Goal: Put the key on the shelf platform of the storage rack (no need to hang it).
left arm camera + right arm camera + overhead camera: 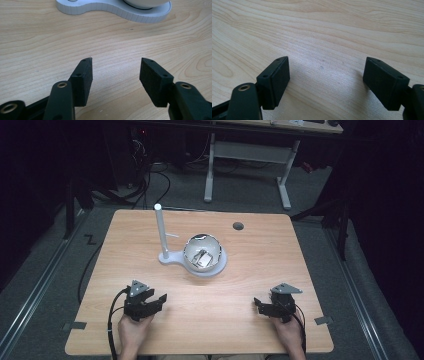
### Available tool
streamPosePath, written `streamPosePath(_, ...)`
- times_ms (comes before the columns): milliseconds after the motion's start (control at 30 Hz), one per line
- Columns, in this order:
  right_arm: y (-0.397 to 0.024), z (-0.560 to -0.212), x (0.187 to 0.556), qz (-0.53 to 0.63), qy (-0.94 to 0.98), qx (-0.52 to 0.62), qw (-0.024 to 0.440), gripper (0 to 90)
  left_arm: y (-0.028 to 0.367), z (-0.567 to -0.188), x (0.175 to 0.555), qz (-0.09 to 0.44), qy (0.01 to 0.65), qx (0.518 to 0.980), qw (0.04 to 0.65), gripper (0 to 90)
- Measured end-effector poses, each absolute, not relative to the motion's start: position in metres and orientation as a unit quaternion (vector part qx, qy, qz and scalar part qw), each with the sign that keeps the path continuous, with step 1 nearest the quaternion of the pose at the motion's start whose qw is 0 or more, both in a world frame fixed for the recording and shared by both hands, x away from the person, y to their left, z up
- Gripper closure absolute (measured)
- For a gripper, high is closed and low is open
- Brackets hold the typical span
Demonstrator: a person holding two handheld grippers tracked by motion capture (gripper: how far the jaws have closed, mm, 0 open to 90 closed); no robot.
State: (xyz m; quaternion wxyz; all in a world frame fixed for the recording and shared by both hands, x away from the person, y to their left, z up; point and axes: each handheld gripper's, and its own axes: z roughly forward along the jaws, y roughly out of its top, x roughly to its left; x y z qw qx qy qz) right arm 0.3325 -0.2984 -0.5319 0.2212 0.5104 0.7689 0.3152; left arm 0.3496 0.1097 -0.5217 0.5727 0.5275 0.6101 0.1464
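While both hands rest near the 6 o'clock edge of the wooden table (240,320), the 2 grippers sit low over bare wood with nothing between their jaws. At about 7 o'clock from the table's middle, the left gripper (159,299) has its jaws apart, and they point toward 2 o'clock, at the white stand. From the left gripper view, the left gripper (116,75) shows 2 black pads with a clear gap of wood grain between them, and the stand's base (140,15) lies ahead at 12 o'clock, well apart from the tips.

At about 5 o'clock sits the right gripper (259,304), jaws spread wide and aimed toward 9 o'clock. From the right gripper view, the right gripper (327,75) holds nothing, with plain tabletop between its pads.

Near the table's middle, the metal bowl (202,252) rests on the round end of the white stand (172,259), with a small pale object (203,259) lying inside it. At 9 o'clock of the bowl, a white post (161,230) rises upright from the stand's narrow end. A dark round hole (238,226) marks the table at 1 o'clock from the bowl.
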Motion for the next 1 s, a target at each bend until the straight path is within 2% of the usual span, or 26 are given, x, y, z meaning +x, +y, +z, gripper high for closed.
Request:
streamPosePath(567,-0.298,-0.532,0.332,0.315,0.769,0.511,0.221,21.8,0.094,-0.538,0.349,0.160,0.604,0.546,0.558,44.3)
streamPosePath(1000,-0.298,-0.532,0.332,0.315,0.769,0.510,0.222,21.9,0.081,-0.547,0.347,0.206,0.580,0.570,0.544,38.8)
